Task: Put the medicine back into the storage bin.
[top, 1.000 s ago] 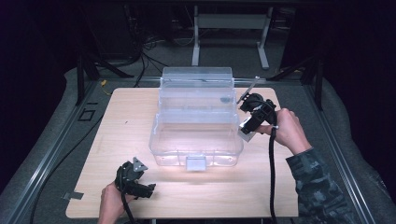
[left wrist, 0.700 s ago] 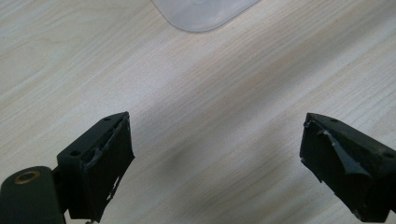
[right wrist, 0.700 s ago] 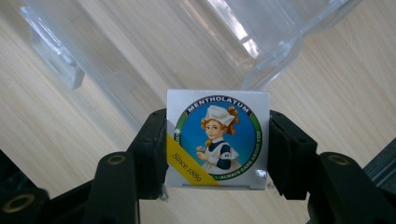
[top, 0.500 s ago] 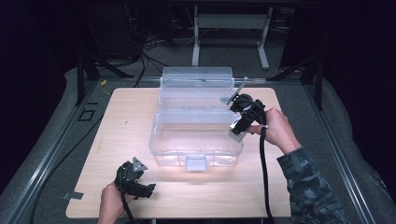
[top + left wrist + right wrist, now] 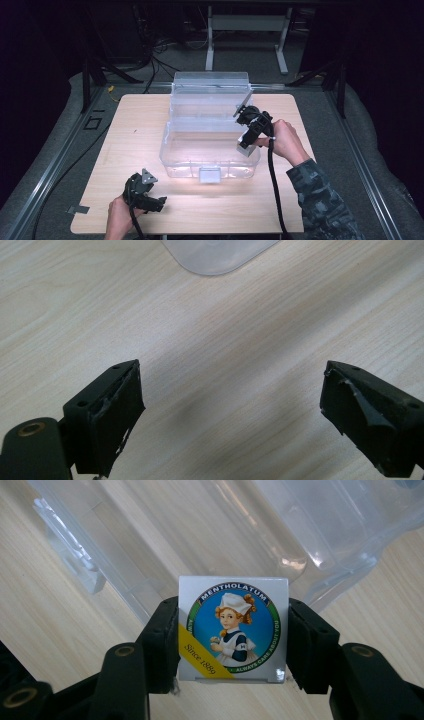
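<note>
Right gripper (image 5: 232, 635): jaws half closed, clamped on both sides of a small white Mentholatum box (image 5: 233, 628), printed face toward the camera. In the high view this gripper (image 5: 248, 137) holds the box (image 5: 245, 148) over the right rim of the clear bin (image 5: 200, 160), whose lid stands open at the far side.

Left gripper (image 5: 232, 405): jaws spread wide, nothing between them, only bare wooden table (image 5: 225, 340) beneath. In the high view it (image 5: 159, 202) sits at the table's near left edge, well apart from the bin.
</note>
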Tool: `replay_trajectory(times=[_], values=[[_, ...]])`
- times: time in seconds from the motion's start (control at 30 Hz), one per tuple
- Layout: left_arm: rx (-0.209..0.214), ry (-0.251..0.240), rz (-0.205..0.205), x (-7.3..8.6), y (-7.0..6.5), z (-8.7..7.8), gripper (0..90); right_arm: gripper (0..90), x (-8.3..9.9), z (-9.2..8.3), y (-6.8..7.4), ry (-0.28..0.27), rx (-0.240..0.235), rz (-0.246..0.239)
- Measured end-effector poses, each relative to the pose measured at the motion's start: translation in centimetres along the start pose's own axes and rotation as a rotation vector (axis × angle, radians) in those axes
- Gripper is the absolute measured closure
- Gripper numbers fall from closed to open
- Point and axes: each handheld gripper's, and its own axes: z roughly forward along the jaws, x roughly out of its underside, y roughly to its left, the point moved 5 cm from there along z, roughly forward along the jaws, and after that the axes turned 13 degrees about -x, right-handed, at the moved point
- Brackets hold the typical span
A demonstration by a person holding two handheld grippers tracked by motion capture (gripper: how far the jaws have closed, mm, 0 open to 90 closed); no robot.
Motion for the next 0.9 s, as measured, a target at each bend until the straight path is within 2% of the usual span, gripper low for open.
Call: replay_trajectory(times=[0.5,0.6,0.83,0.9], values=[[-0.004,-0.002,0.006,0.0,-0.1,0.0,10.0,45.8,0.4,2.4,-0.5,0.05,-0.018,0.03],[-0.005,0.0,0.007,0.0,-0.1,0.0,10.0,45.9,0.4,2.7,-0.6,0.051,-0.025,0.031],[-0.006,-0.001,0.007,0.0,-0.1,0.0,10.1,45.8,0.5,3.6,-0.8,0.101,-0.025,0.027],[-0.006,-0.001,0.007,0.0,-0.1,0.0,10.1,45.8,0.4,3.7,-0.7,0.093,-0.02,0.026]])
